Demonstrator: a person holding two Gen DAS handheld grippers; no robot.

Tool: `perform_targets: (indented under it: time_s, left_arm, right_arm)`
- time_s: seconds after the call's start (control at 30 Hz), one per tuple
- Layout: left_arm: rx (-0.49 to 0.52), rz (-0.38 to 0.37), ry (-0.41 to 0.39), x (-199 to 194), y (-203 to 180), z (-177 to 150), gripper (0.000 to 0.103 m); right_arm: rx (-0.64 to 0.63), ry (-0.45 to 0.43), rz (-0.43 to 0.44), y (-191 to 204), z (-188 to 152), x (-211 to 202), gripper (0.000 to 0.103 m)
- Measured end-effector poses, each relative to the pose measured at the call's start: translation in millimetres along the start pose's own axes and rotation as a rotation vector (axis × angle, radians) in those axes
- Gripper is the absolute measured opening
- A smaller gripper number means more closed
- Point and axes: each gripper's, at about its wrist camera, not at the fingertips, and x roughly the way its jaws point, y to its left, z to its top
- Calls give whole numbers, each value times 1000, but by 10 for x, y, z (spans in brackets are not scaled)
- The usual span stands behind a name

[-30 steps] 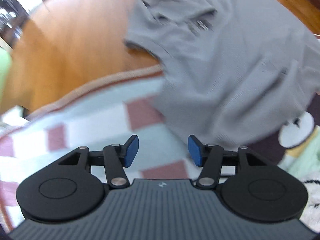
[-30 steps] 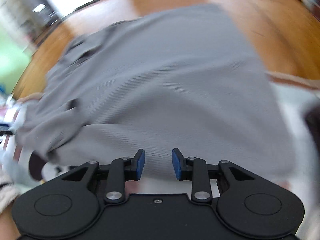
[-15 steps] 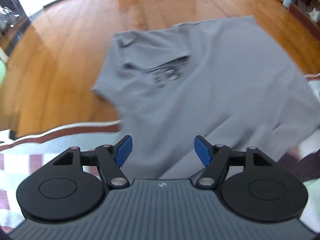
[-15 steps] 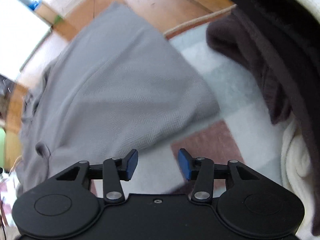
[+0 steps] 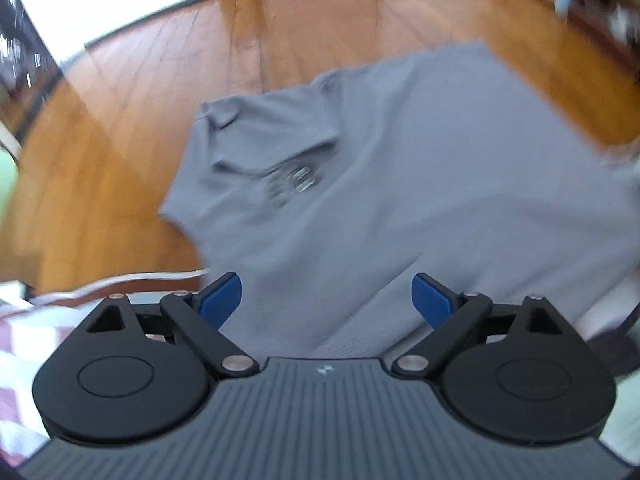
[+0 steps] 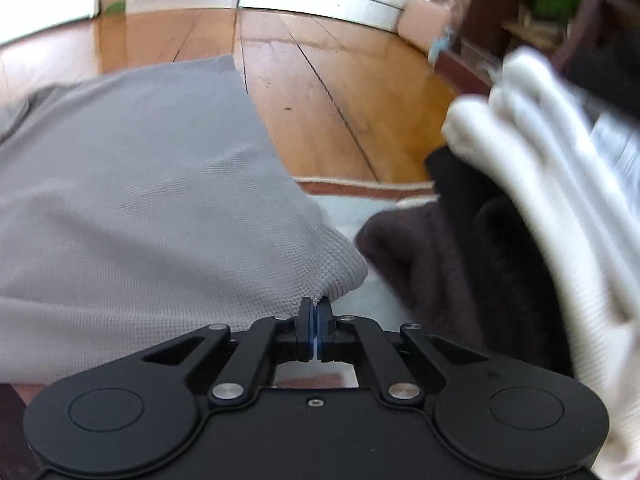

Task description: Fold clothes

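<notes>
A grey polo shirt [image 5: 400, 184] lies spread out, partly on the wooden floor and partly on a checked rug, collar and buttons toward the left. My left gripper [image 5: 326, 300] hovers over its near edge, jaws wide and still opening, with nothing pinched between the blue pads. In the right wrist view the same grey shirt [image 6: 140, 208] fills the left side. My right gripper [image 6: 316, 308] is shut on the shirt's lower corner, a small bunch of knit fabric squeezed between the pads.
A dark brown garment [image 6: 432, 264] and a white ribbed knit [image 6: 560, 184] are piled right of the right gripper. The rug's brown-bordered edge [image 6: 360, 186] meets the wooden floor [image 5: 280, 40]. Dark shelving [image 6: 540, 20] stands at the far right.
The left gripper has swung from the checked rug over onto the shirt and its jaws have spread wider. The right gripper, open before, has closed on the shirt's corner beside the clothes pile.
</notes>
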Motion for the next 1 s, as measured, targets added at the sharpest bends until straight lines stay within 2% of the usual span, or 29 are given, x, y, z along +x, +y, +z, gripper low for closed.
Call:
perform_targets:
  time_s: [0.03,0.1,0.2,0.27,0.3,0.37,0.43,0.47,0.5,0.53,0.63,0.67,0.7,0.77,0.8,0.83,0.87,0.9,0.93,0.97,1.0]
  left_arm:
    - [28,41,-22,16,56,-145,93]
    - [18,80,-46,103,253,-457,93]
    - [-102,-51,-43,326,600,-711,93]
    - [-191,-139,-28,505,798,-775,89]
    - [-219,-165,2,567,835,-723,89]
    - [-244,-226,-29,530,851,-655,89]
    - [-229,-297,-69,515,787,-654,89]
    - [-209,-320,-80,536,738,-656,89]
    - [-178,-336,-87,574,667,-652,89]
    - [-137,-352,-77,647,591,-633,89]
    - [-11,-400,-14,797,329,-621,89]
    - [32,-413,19,837,239,-630,92]
    - [84,-395,66,899,143,-651,93]
    - [175,-324,38,854,-8,-667,97]
    - [160,-327,31,852,-8,-664,95]
    - [143,-329,24,848,-6,-660,87]
    - [114,-339,9,824,34,-647,60]
    - [94,-358,-7,787,76,-621,43]
    - [68,-386,-10,765,122,-597,9]
    - [46,-373,-25,749,159,-595,4]
    - [23,-361,-39,733,195,-593,4]
  right_arm:
    - [-36,6,-29,37,7,-6,1]
    - [-79,89,-91,105,-19,211,3]
    - [-102,115,-195,219,10,217,7]
    - [-169,56,-222,401,111,57,9]
    - [-204,15,-220,500,165,-38,14]
    - [-269,-63,-201,697,274,-226,29]
    - [-262,-86,-18,888,389,-391,41]
    - [-229,-68,123,955,435,-443,47]
    - [-189,-38,251,1000,457,-455,48]
    - [-147,8,381,1061,478,-429,48]
    - [-38,187,686,1269,485,-237,49]
    - [-12,239,739,1346,487,-148,49]
    - [9,280,771,1409,473,-81,49]
    - [49,343,824,1483,457,72,51]
    - [69,351,834,1517,455,108,52]
    - [88,358,843,1551,443,130,53]
    - [105,358,851,1579,384,89,54]
    - [109,358,869,1603,355,91,55]
    - [114,358,888,1626,325,93,55]
    - [115,356,904,1656,292,84,55]
    - [101,347,912,1718,252,34,55]
